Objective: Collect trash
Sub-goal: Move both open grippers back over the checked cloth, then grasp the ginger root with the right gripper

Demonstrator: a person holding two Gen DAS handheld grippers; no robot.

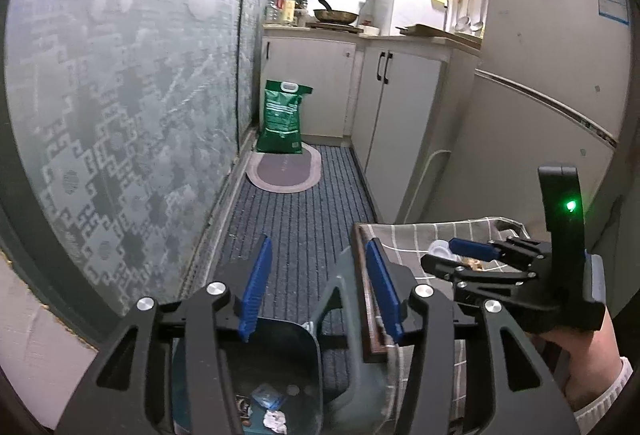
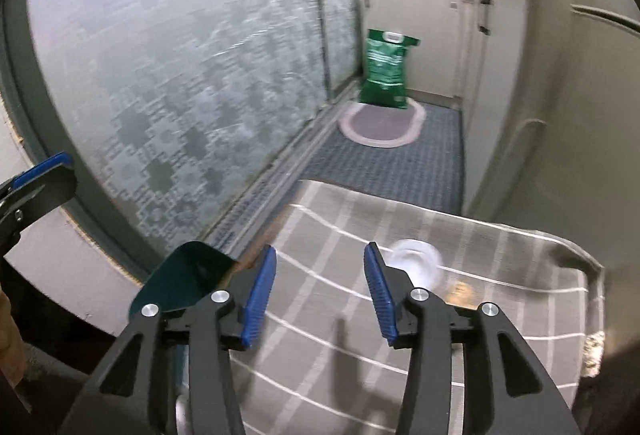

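Note:
A dark green trash bin stands on the floor beside the table, lid raised, with crumpled paper and wrappers inside. My left gripper is open and empty above the bin. My right gripper is open and empty over the table's grey checked cloth; it also shows in the left wrist view. A white plastic cup lies on the cloth just beyond its right finger, with brown scraps beside it. The cup also shows in the left wrist view.
A frosted patterned glass door runs along the left. A green sack and an oval mat lie on the striped floor mat. White cabinets and a fridge line the right.

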